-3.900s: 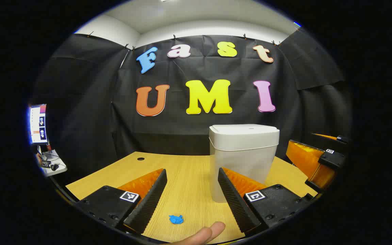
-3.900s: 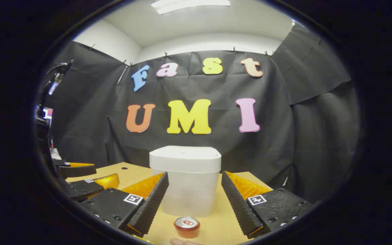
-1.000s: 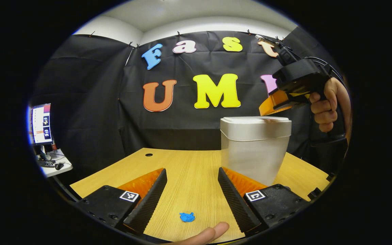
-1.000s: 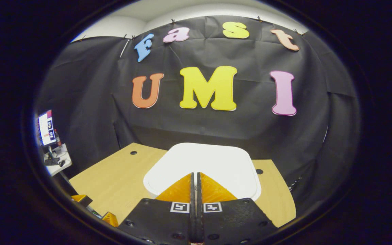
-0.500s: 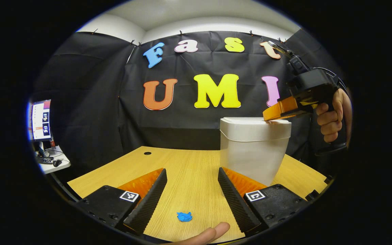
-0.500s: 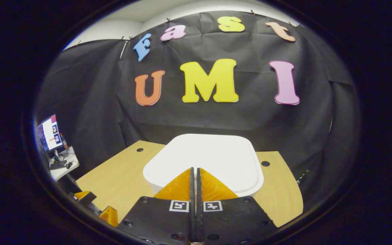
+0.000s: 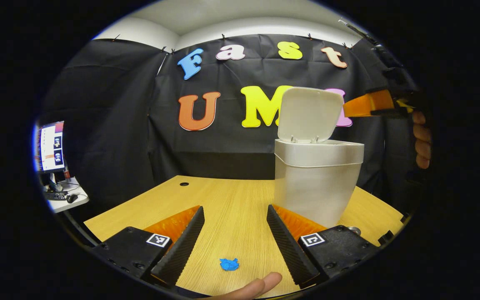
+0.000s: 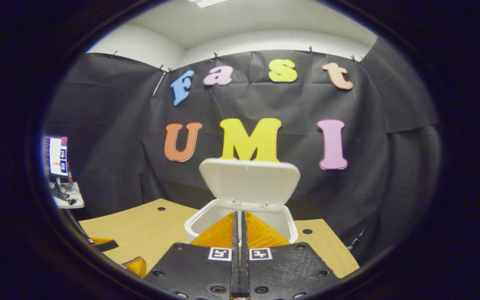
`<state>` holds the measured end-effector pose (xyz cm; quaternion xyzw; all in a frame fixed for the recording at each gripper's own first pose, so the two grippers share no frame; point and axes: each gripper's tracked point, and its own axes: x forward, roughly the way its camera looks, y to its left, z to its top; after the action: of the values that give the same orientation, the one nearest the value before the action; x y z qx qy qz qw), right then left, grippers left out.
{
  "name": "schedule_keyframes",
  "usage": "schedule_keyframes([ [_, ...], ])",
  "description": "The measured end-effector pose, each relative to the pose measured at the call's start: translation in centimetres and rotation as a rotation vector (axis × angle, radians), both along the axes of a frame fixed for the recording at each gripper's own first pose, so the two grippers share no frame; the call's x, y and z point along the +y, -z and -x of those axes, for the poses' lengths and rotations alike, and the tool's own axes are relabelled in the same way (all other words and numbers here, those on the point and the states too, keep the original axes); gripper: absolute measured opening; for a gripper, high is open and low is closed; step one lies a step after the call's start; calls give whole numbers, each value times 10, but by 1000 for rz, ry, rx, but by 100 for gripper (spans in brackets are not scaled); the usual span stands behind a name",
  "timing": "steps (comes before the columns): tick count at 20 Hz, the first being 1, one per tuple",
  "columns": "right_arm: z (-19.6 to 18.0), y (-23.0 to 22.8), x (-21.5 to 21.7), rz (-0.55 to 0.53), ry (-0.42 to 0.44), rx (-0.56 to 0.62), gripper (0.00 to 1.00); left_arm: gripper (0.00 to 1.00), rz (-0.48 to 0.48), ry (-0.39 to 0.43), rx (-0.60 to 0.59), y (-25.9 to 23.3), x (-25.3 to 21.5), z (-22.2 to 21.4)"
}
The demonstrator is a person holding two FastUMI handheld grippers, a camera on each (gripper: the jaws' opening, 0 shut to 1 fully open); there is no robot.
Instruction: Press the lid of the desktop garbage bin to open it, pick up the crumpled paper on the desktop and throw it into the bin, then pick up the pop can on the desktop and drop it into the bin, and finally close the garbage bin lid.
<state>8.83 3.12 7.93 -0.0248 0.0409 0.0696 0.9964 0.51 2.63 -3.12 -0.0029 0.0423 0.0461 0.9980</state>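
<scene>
White plastic stands open on the wooden counter (image 7: 223, 200): the lid (image 7: 310, 113) of the desktop bin (image 7: 317, 183) is tipped up on its rear hinge, leaving the mouth free, with the bin toward the counter's far right corner. The right tool (image 8: 239, 233), its two fingers pressed flat together and gripping nothing, hangs just above the bin's front rim; in the left gripper view it shows raised at the bin's right, beside the upright lid. The left tool (image 7: 233, 237) waits low over the counter's near edge, fingers spread wide and empty, and the blue crumpled paper (image 7: 229, 264) lies on the wood between them, close to a fingertip (image 7: 261, 285) of the person holding it. The wad looks very light and soft, likely to squash rather than slip, so a gentle pinch across its middle should serve; it is small and low, and the tips would need to come right down to the counter to catch it. A glimpse of metal behind the left tool's right finger, at the bin's foot, may be the pop can (image 7: 353, 229), too hidden to be sure; if so, it will be light, thin-walled and smooth, best taken across its sides.
</scene>
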Motion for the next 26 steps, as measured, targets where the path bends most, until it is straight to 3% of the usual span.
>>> schedule_keyframes([
  [3, 30, 2, 8, -15, -58, -22, 0, 98, -6, 0, -7, -3, 0, 2],
  [4, 37, 3, 8, -7, -69, -33, 6, 97, -9, -3, -9, -3, 0, 2],
  [5, 43, 7, 5, 11, -65, -45, 15, 97, -11, -5, -7, -2, 0, 3],
  [8, 56, 38, -3, 31, -32, -39, 67, 97, -33, -13, -10, -1, 1, 2],
  [10, 67, 57, -2, 36, -39, -22, 92, 97, -28, -15, -8, -1, 0, 2],
  [11, 71, 61, -10, 38, -23, -19, 89, 98, -23, -16, -4, 0, 0, 2],
  [12, 76, 62, -15, 30, -13, -24, 94, 97, -20, -14, 0, 0, 0, 2],
  [16, 98, 66, -26, -8, 15, -36, 97, 98, -8, 5, 10, -1, -3, 4],
  [20, 114, 76, -36, 5, 29, -48, 95, 97, -38, 3, 29, 1, -3, 4],
  [26, 119, 97, -33, -73, -14, -8, 95, 98, -9, 33, 228, 64, 5, 0],
])
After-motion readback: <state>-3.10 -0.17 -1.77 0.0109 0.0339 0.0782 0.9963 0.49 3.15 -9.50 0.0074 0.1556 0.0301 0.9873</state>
